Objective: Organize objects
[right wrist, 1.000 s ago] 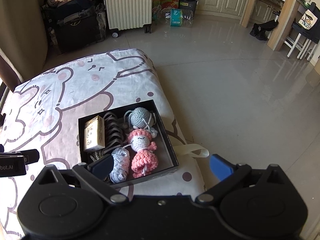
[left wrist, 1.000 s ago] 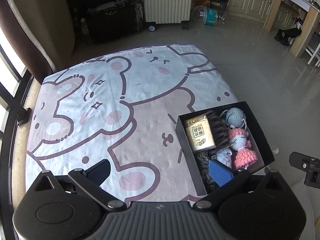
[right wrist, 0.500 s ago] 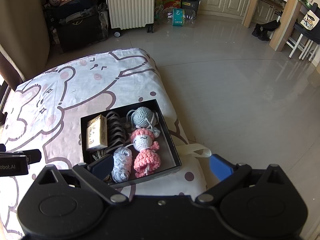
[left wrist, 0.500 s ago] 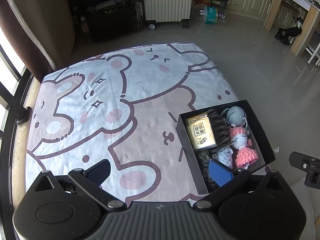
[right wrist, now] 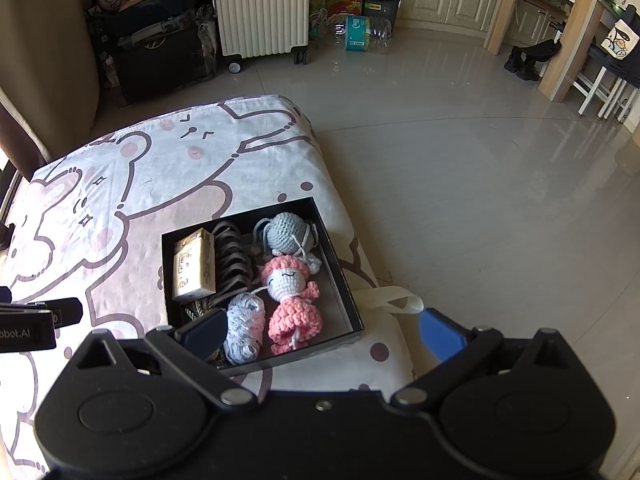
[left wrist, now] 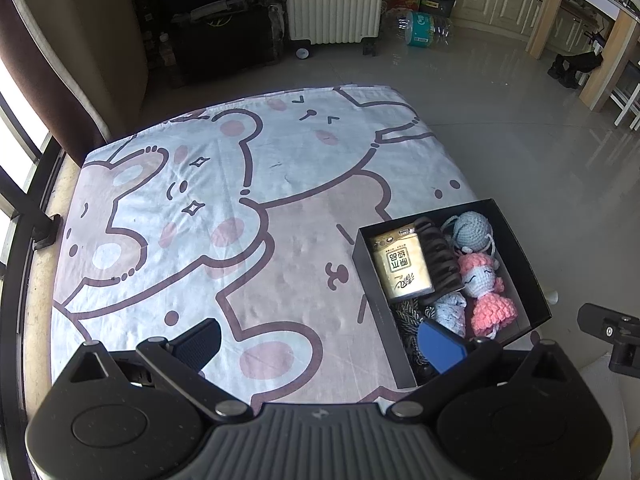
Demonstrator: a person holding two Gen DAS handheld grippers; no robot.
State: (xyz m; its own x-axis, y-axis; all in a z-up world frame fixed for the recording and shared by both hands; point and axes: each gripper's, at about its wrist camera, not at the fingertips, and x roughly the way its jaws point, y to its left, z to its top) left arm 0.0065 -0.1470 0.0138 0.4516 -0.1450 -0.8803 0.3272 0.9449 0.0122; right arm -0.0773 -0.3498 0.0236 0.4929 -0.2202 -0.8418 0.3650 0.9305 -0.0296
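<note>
Black-framed and tipped with blue pads, the left tongs (left wrist: 318, 340) and right tongs (right wrist: 322, 330) both hang spread wide with nothing between their fingers, raised above a bed (left wrist: 280, 184) dressed in a cartoon-bear sheet. Just under the left pair's right finger, and under the right pair's left finger, sits a shallow black box (right wrist: 338, 264) near the bed's right edge, close to the drop to the tiled floor. Inside it lie a tan tissue pack (right wrist: 194, 266), a dark ridged hair claw (right wrist: 232, 264), a grey crocheted ball (right wrist: 290, 234), a pink crocheted doll (right wrist: 292, 300), a pale blue yarn bundle (right wrist: 244, 326) and, partly hidden, a dark braided cord (left wrist: 408, 312). No loose item shows on the sheet, so the sorting looks largely done. Risks from here: the box rests on soft bedding beside the edge, so a careless nudge from either finger could tip or slide it towards the floor; and any reach into the crowded tray might snag the doll's loose threads or the cord and drag neighbours out.
</note>
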